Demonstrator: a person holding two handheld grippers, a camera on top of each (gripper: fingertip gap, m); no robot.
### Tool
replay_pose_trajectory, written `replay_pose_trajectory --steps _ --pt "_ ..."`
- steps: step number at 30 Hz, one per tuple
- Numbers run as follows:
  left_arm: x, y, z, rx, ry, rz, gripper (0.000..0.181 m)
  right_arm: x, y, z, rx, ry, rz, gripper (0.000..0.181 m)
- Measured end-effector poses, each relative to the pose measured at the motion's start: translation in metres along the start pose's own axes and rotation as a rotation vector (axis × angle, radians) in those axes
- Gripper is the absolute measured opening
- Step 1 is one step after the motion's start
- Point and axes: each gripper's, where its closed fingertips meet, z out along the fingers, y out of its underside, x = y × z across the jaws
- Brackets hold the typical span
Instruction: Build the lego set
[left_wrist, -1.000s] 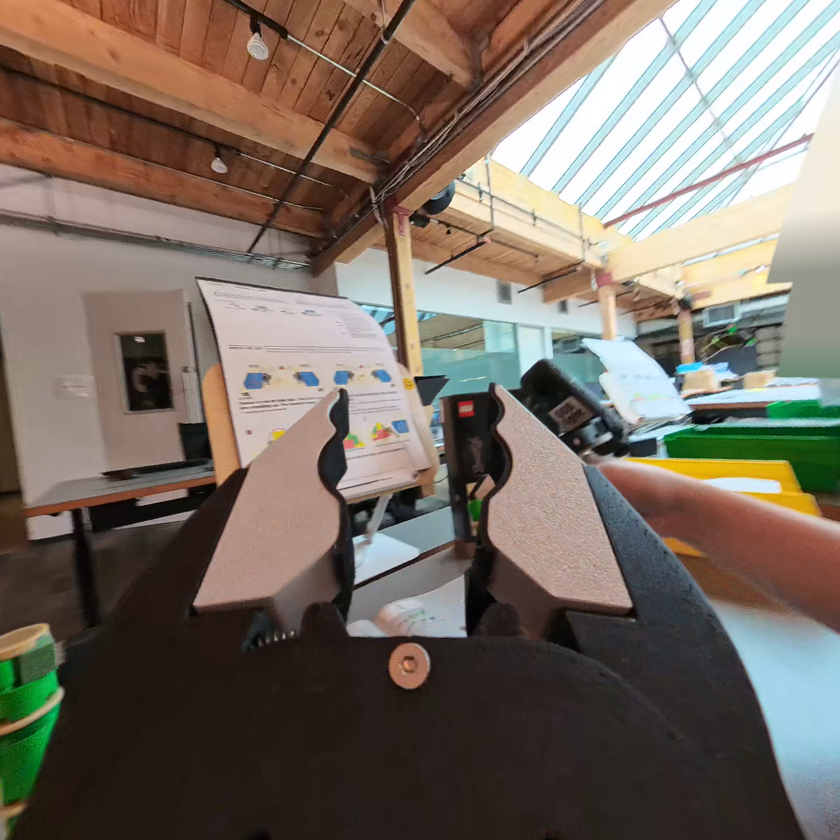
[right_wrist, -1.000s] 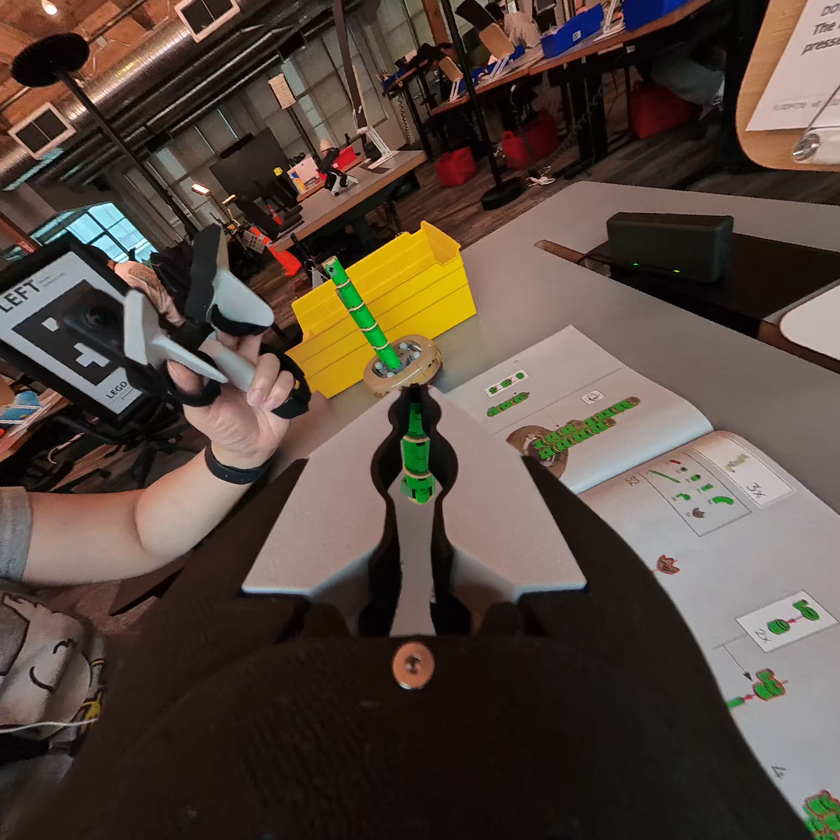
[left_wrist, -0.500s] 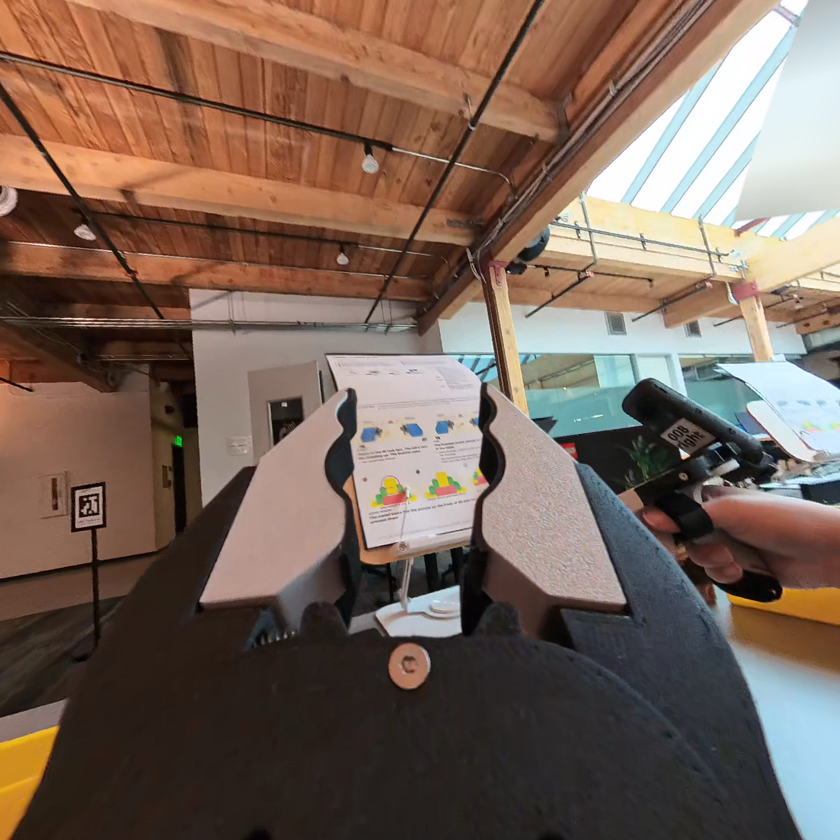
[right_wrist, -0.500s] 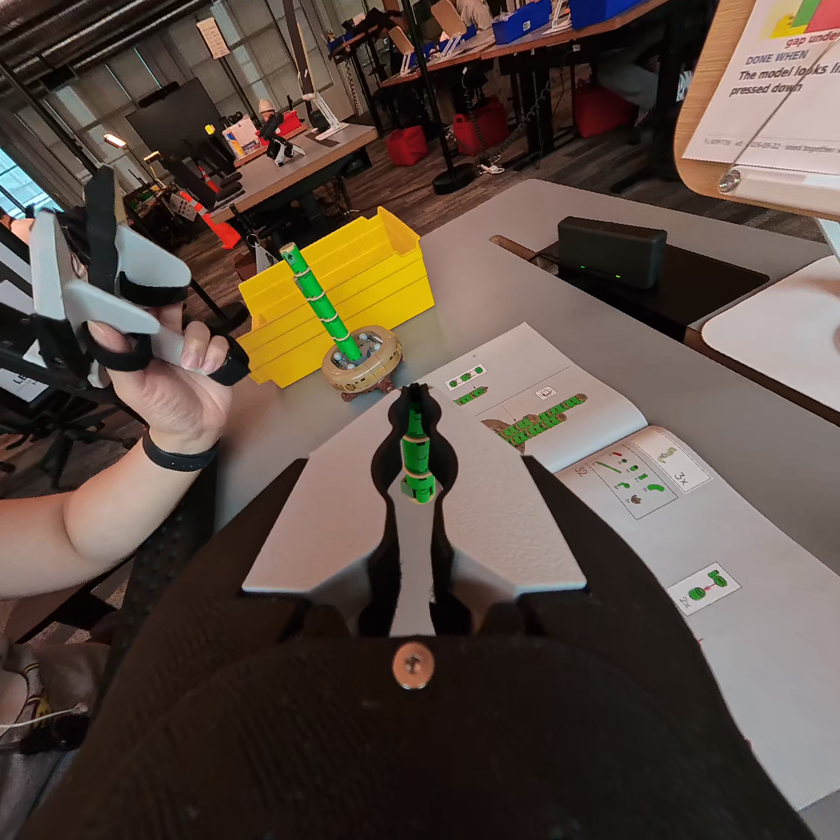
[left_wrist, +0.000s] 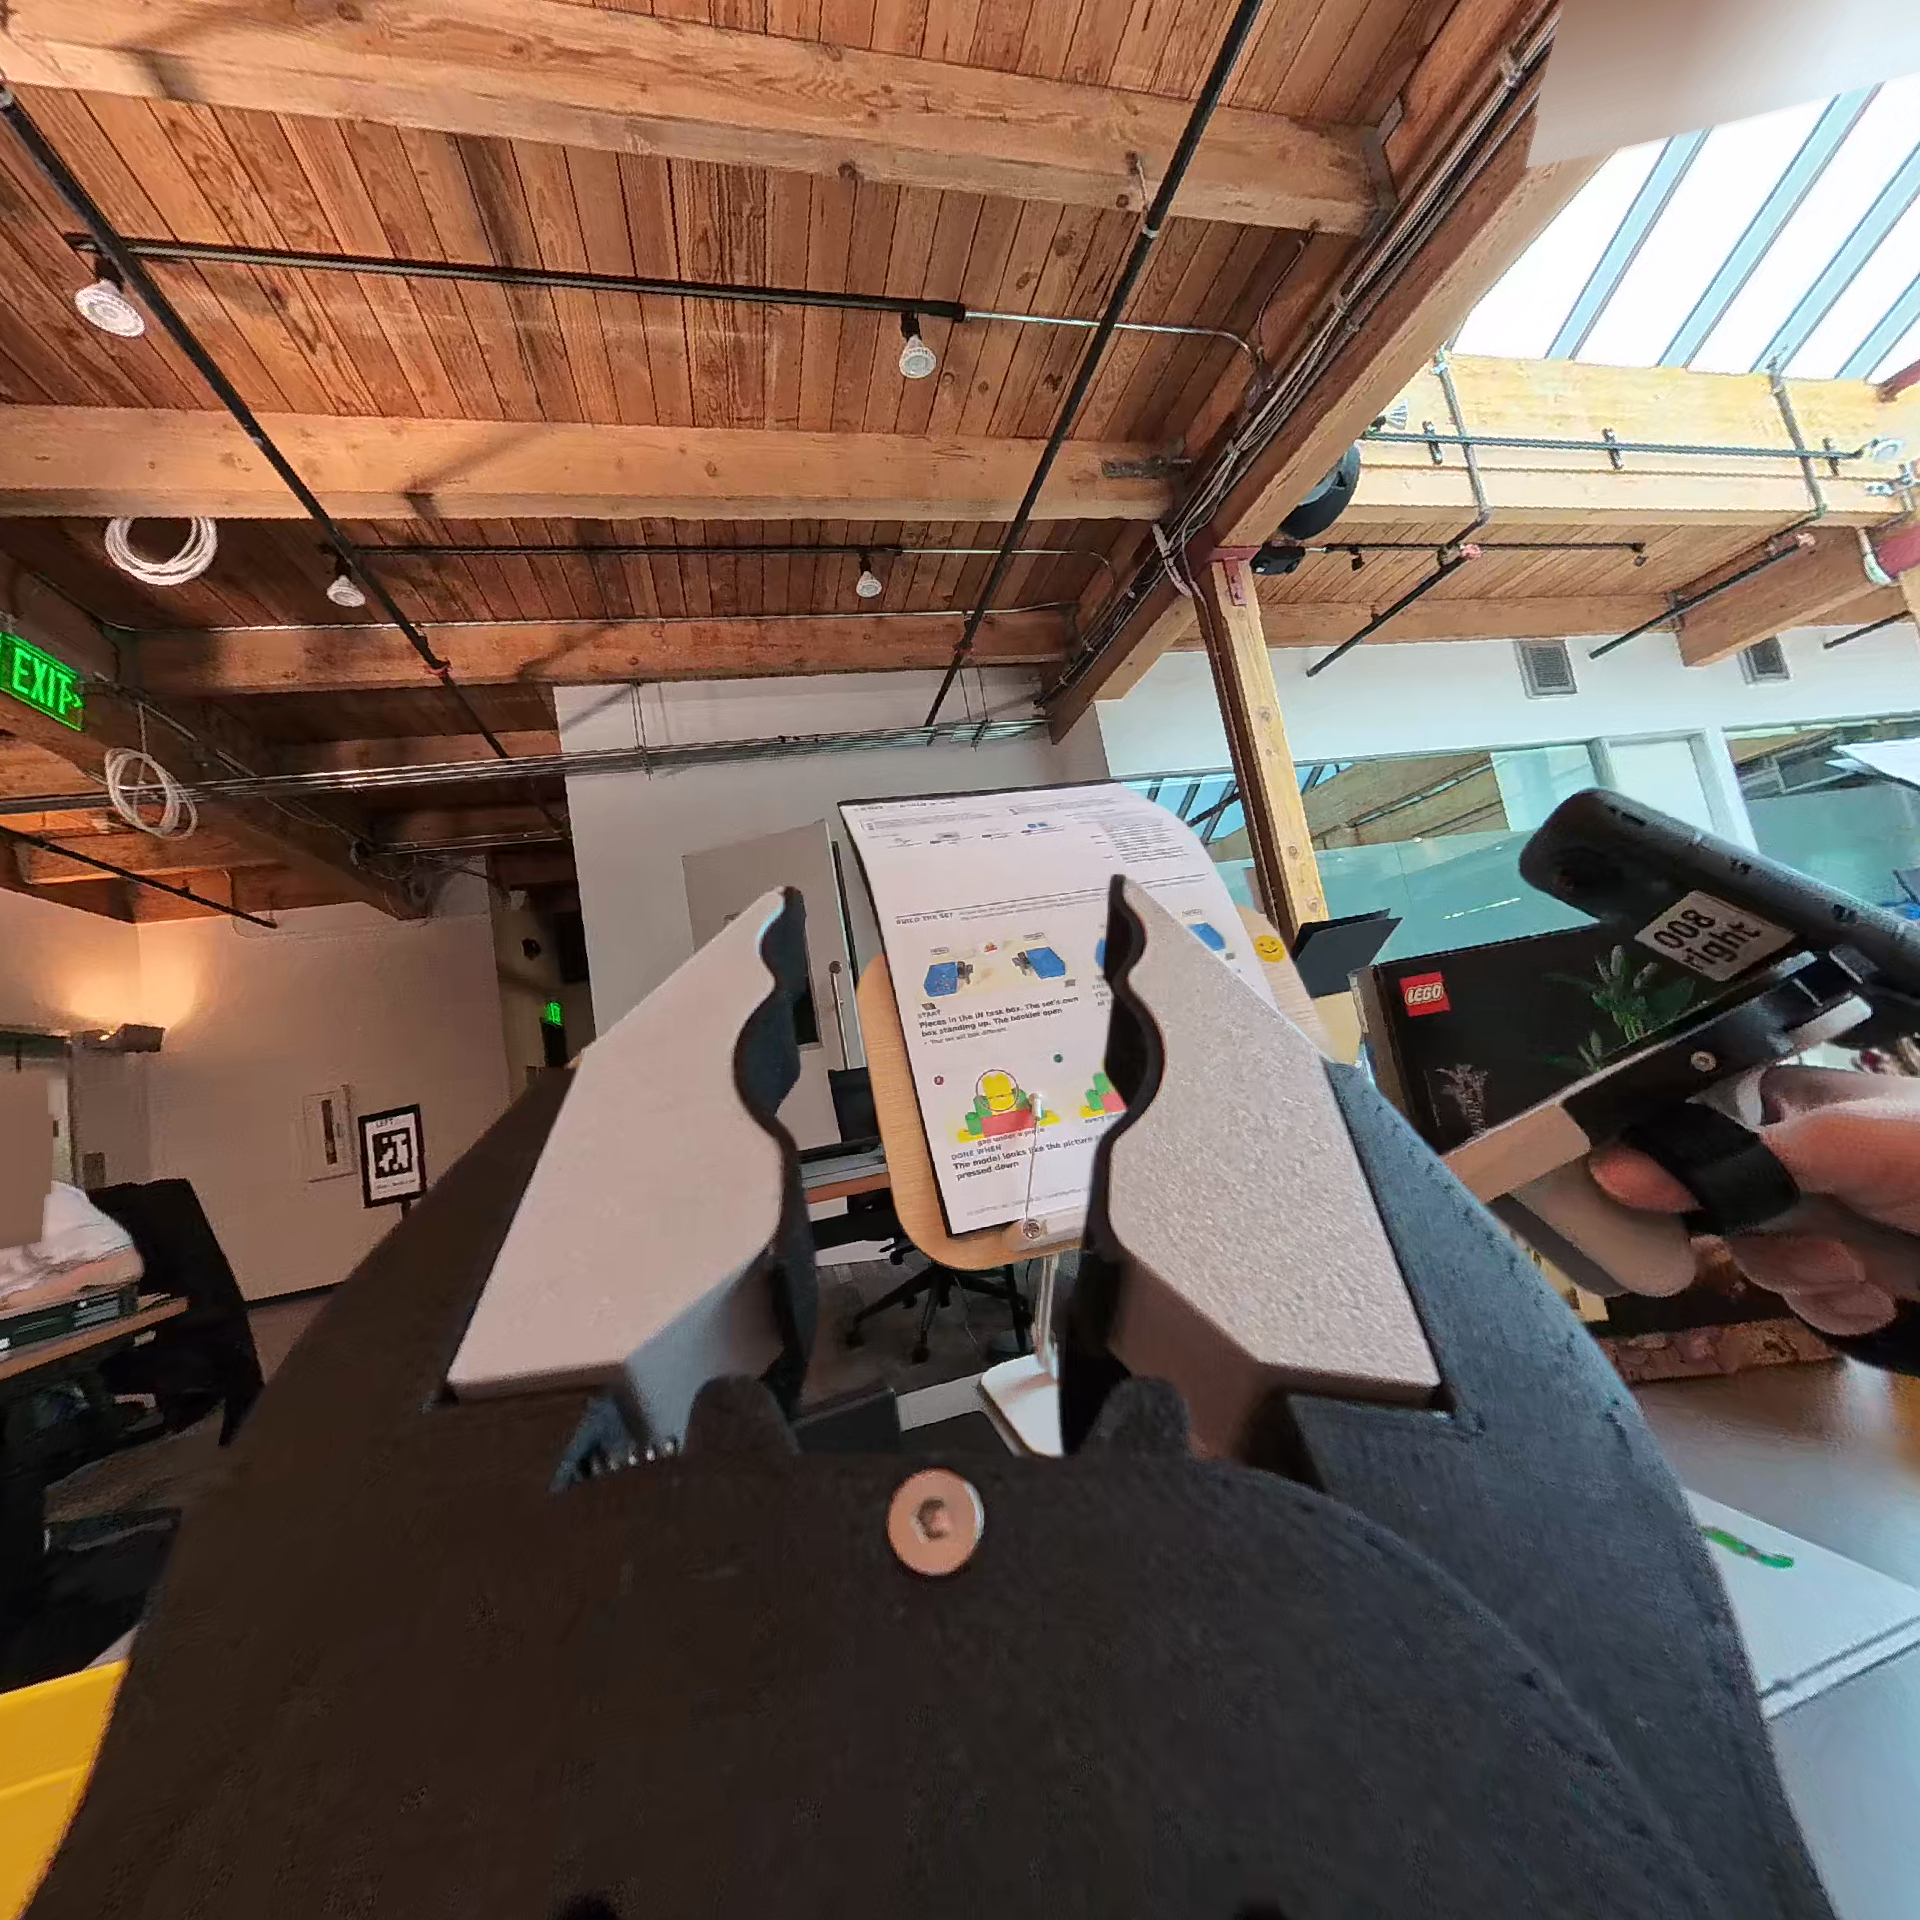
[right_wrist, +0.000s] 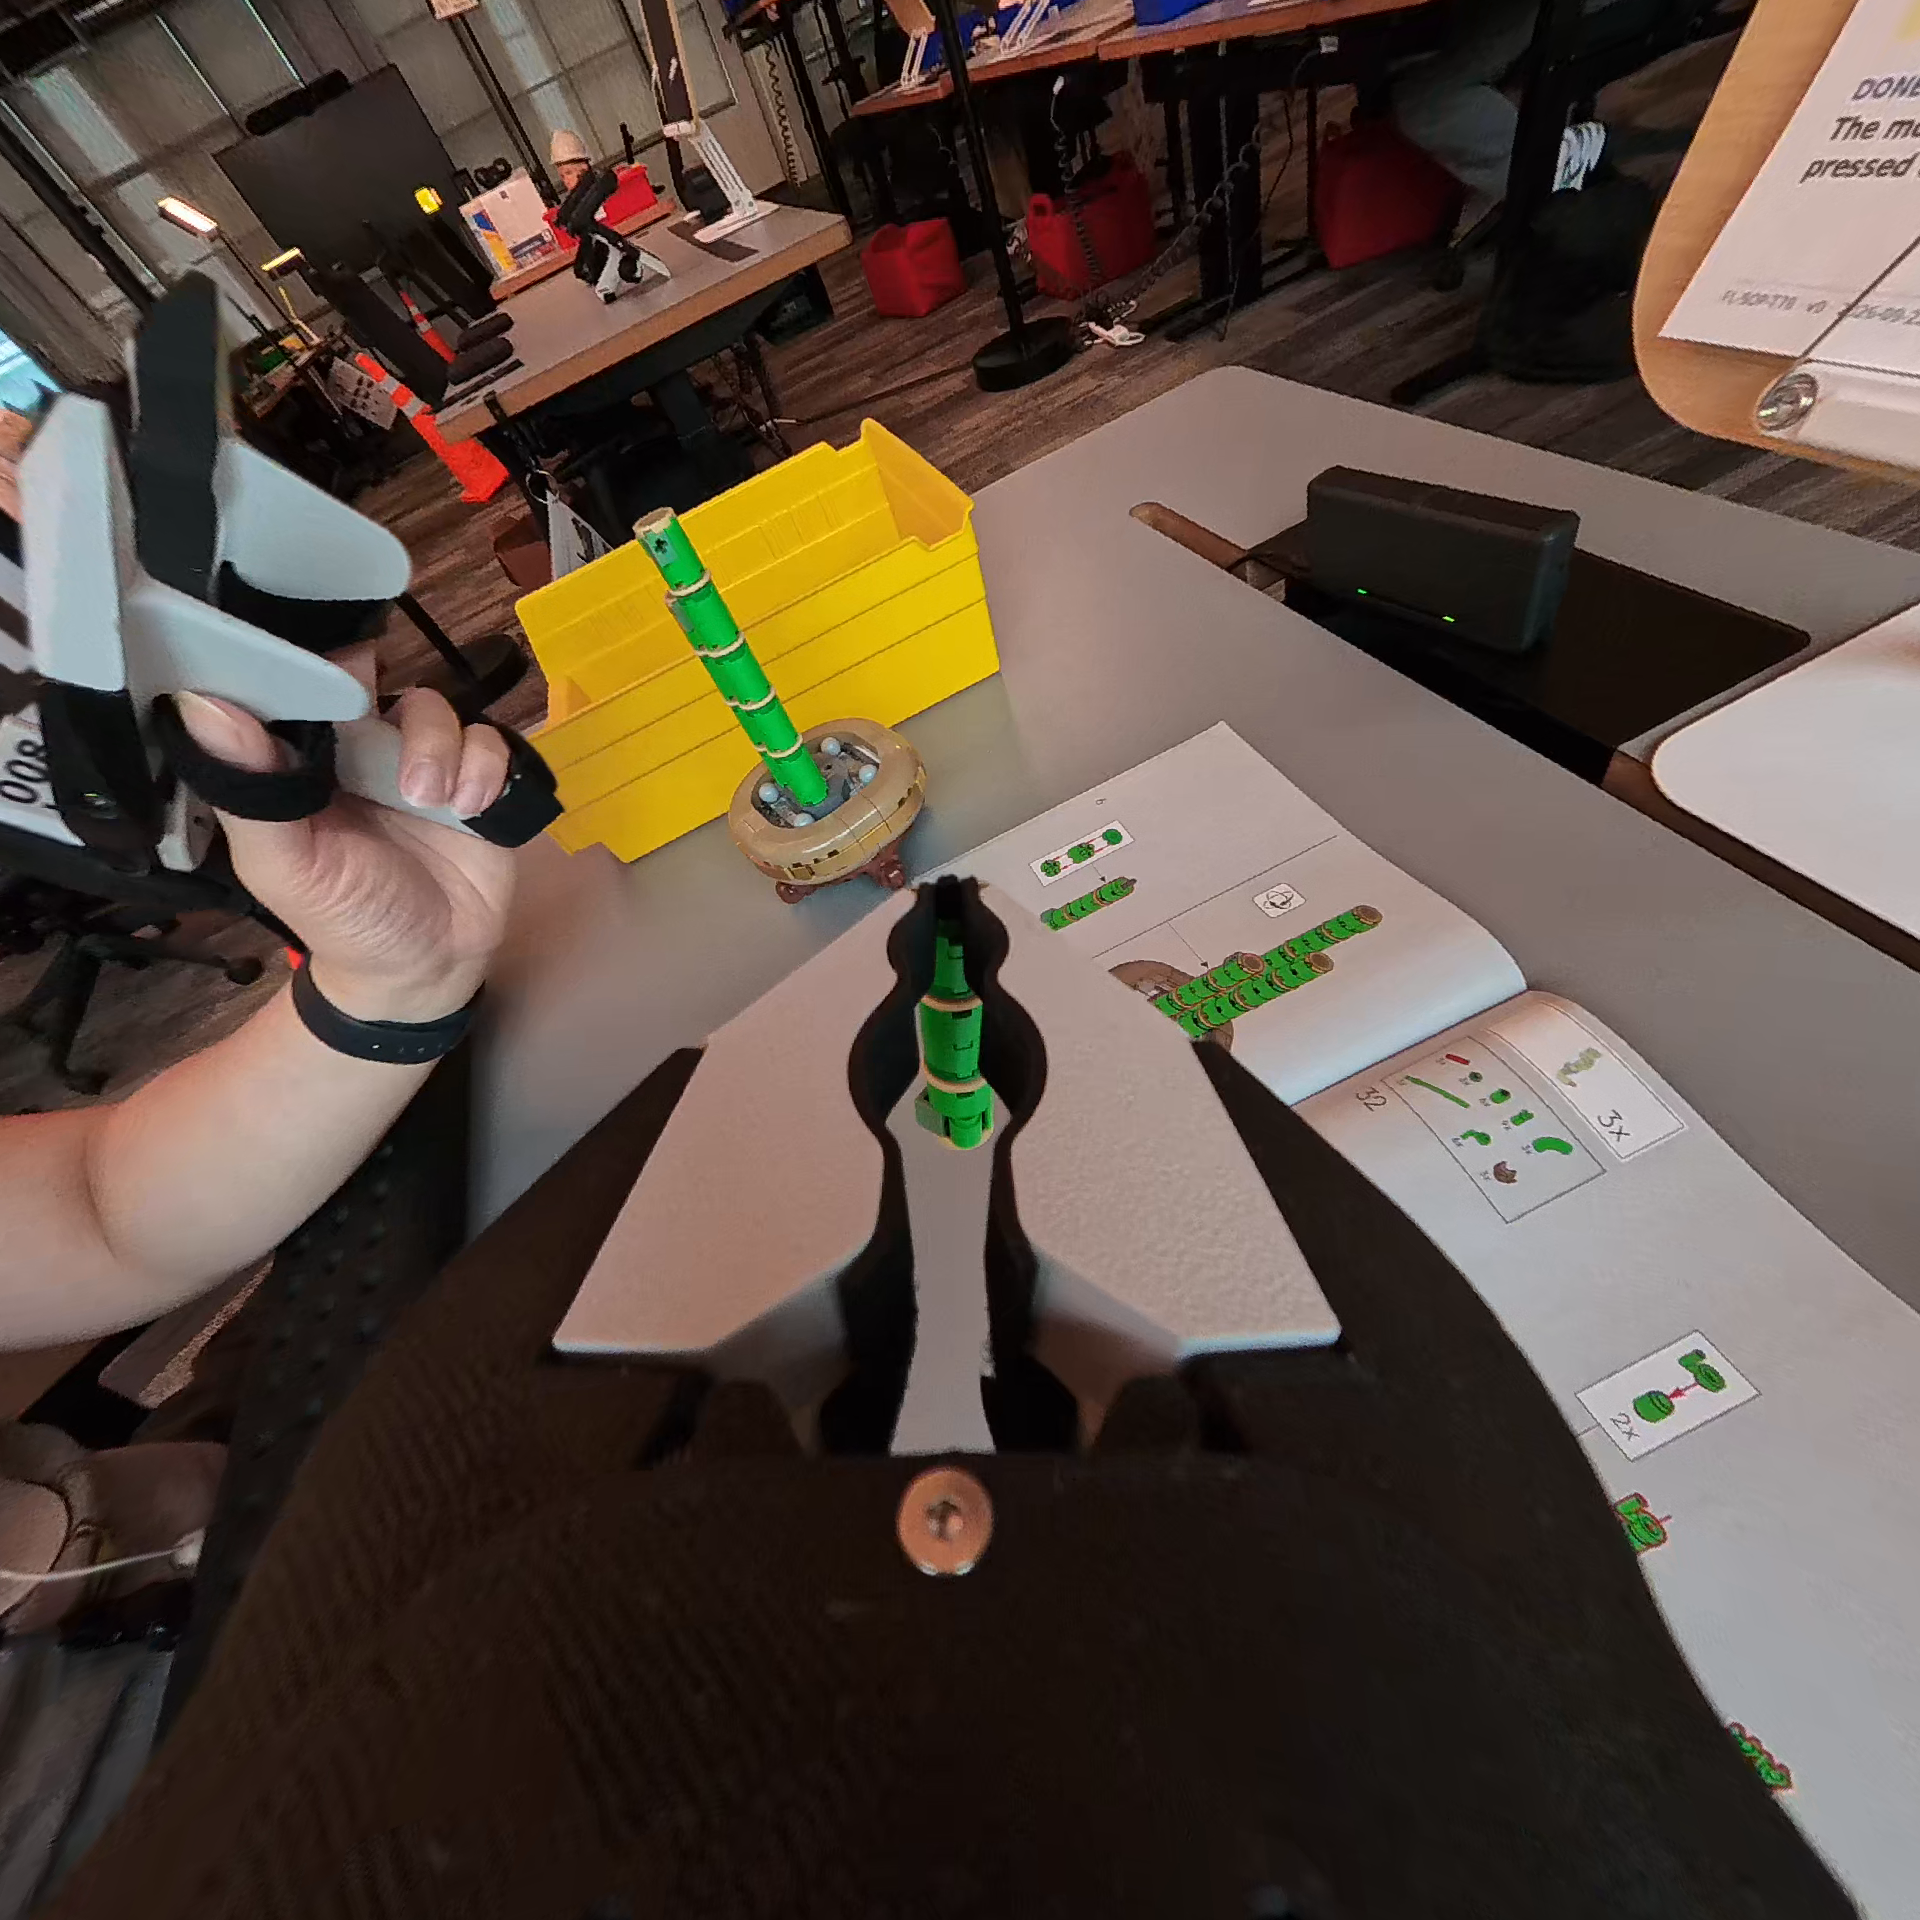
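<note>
My right gripper (right_wrist: 948, 891) is shut on a short green stalk piece (right_wrist: 953, 1049) with tan rings, held above the table. Beyond its tips stands a tan round pot base (right_wrist: 831, 805) with a tall green stalk (right_wrist: 727, 649) leaning left. The open instruction booklet (right_wrist: 1455, 1049) lies to the right of the pot. My left gripper (left_wrist: 948, 914) is open and empty, raised and tilted up toward the ceiling. It also shows in the right wrist view (right_wrist: 208, 582), held in a hand at the left. The right gripper's body shows in the left wrist view (left_wrist: 1683, 997).
A yellow bin (right_wrist: 790, 634) sits behind the pot. A black box (right_wrist: 1439, 551) rests on a dark mat at the back right. A clipboard stand with an instruction sheet (left_wrist: 1039, 1018) and the dark set box (left_wrist: 1507, 1029) stand past the left gripper. Tip to tip, the grippers are about 20 cm apart. From either gripper's tips it is about 25 cm to the tan round pot base (right_wrist: 831, 805).
My left gripper has tilted upward and swung left, away from the table, staying open. My right gripper has moved closer to the pot, still holding the green piece.
</note>
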Motion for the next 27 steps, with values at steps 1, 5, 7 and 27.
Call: replay_pose_trajectory --steps 1,5,7,27 --pt "0.001 -0.001 0.0 0.005 -0.006 0.007 0.056 0.0 0.001 0.001 -0.003 0.006 -0.002 0.003" --pt "0.004 0.005 0.001 -0.013 -0.022 0.027 0.054 -0.001 -0.002 0.002 0.001 0.02 -0.011 0.003" --pt "0.004 0.01 0.002 -0.03 -0.027 0.036 0.054 -0.004 -0.006 0.001 0.008 0.02 -0.02 0.003" --pt "0.012 -0.004 -0.012 -0.018 -0.035 0.011 0.049 0.003 0.009 0.007 0.021 -0.022 0.029 0.003"
